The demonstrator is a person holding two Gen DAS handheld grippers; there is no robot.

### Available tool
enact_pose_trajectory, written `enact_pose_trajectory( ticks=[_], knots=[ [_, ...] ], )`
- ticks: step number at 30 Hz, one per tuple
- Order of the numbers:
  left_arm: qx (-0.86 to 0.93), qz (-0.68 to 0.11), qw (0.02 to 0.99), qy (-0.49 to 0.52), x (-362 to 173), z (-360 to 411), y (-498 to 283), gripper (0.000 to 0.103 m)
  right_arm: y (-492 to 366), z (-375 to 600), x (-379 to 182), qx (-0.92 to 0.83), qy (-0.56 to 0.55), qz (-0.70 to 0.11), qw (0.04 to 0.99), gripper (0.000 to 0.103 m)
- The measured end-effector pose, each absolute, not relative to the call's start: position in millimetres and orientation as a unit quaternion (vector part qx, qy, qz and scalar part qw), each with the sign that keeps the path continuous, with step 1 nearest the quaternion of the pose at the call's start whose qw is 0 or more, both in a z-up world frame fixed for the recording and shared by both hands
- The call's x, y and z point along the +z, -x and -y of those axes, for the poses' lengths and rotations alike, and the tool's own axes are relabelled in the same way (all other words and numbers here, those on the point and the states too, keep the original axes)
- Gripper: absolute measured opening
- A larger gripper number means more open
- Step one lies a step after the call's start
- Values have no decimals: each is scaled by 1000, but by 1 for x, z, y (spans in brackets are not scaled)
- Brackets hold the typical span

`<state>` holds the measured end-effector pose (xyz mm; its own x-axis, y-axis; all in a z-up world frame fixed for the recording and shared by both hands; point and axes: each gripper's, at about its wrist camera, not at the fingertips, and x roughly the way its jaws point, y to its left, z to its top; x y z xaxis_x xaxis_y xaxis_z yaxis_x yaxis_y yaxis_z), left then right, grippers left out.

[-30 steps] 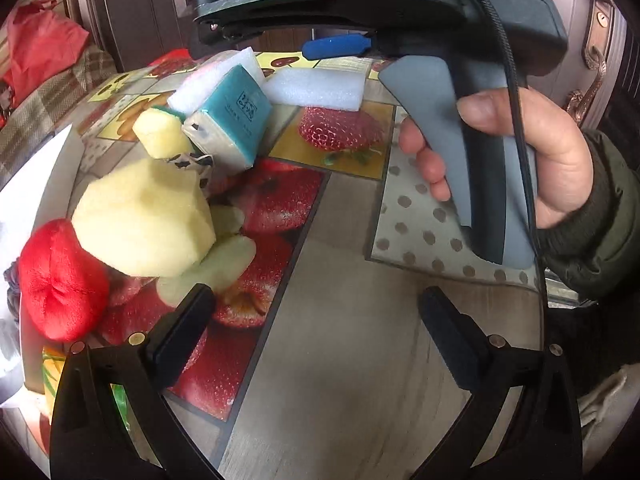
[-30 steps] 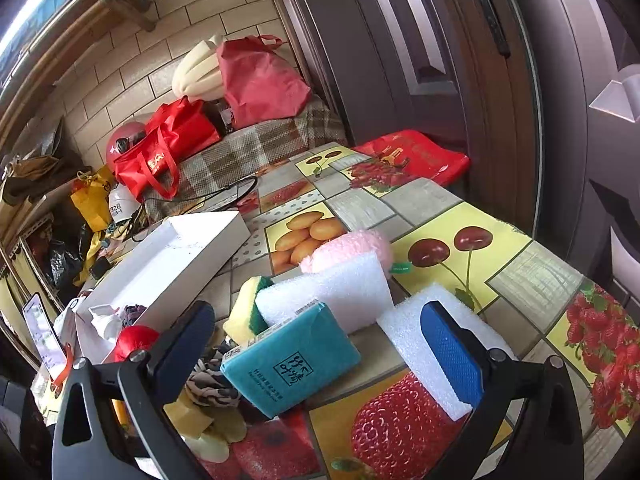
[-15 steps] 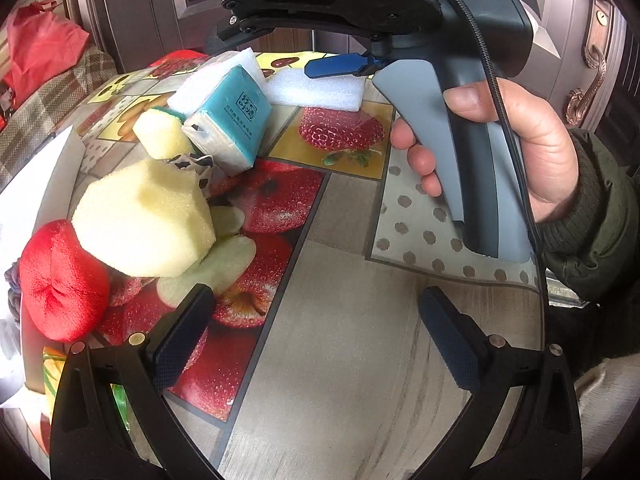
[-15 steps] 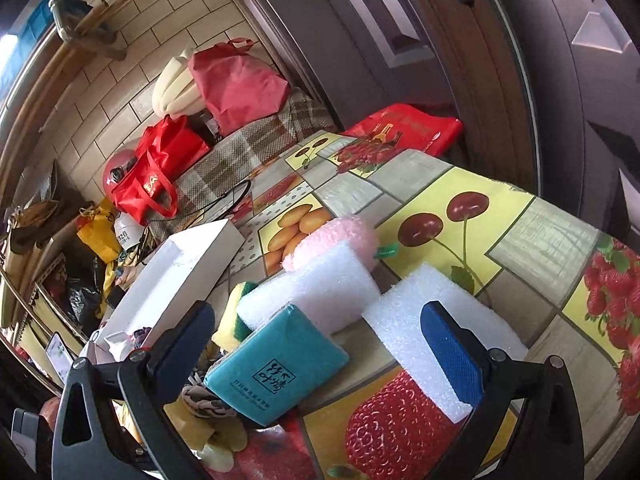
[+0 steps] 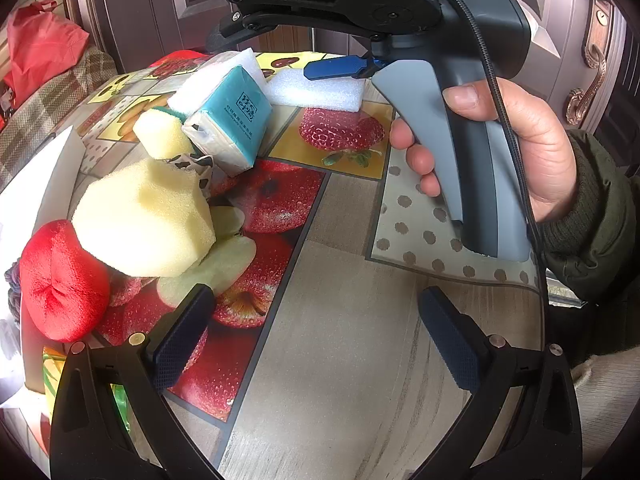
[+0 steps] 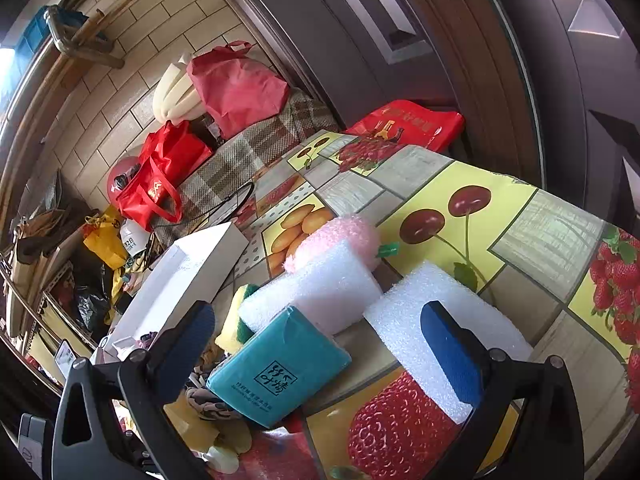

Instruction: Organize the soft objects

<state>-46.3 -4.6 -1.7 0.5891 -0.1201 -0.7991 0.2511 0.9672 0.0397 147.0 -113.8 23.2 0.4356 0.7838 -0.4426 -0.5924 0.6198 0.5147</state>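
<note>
Soft things lie piled on the fruit-print tablecloth (image 5: 340, 360). In the left wrist view a big yellow sponge (image 5: 144, 220) and a red plush ball (image 5: 60, 280) sit at the left, with a teal tissue pack (image 5: 228, 124) and a white foam slab (image 5: 316, 88) behind. My left gripper (image 5: 316, 344) is open above bare cloth, empty. In the right wrist view my right gripper (image 6: 320, 352) is open over the teal tissue pack (image 6: 280, 368); its right finger overlaps a white foam slab (image 6: 436, 320). Another white foam block (image 6: 316, 288) and a pink foam net (image 6: 340, 232) lie behind.
A white box (image 6: 188, 272) stands open at the table's left. A hand (image 5: 532, 152) holds the right gripper's grey handle above the table. Red bags (image 6: 240, 84) and a plaid-covered seat (image 6: 248, 156) lie beyond the table edge, by a dark door (image 6: 440, 40).
The right gripper has lifted and tipped forward over the tissue pack and foam. The left gripper has barely moved. Both stay open.
</note>
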Motion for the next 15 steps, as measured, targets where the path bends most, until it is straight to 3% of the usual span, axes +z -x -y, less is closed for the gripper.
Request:
enact_pose_trajectory(
  ticks=[15],
  knots=[
    [-104,-441,888,-74,-2,5,46,102,-148,116,23,413,-144,-336,834,103]
  ],
)
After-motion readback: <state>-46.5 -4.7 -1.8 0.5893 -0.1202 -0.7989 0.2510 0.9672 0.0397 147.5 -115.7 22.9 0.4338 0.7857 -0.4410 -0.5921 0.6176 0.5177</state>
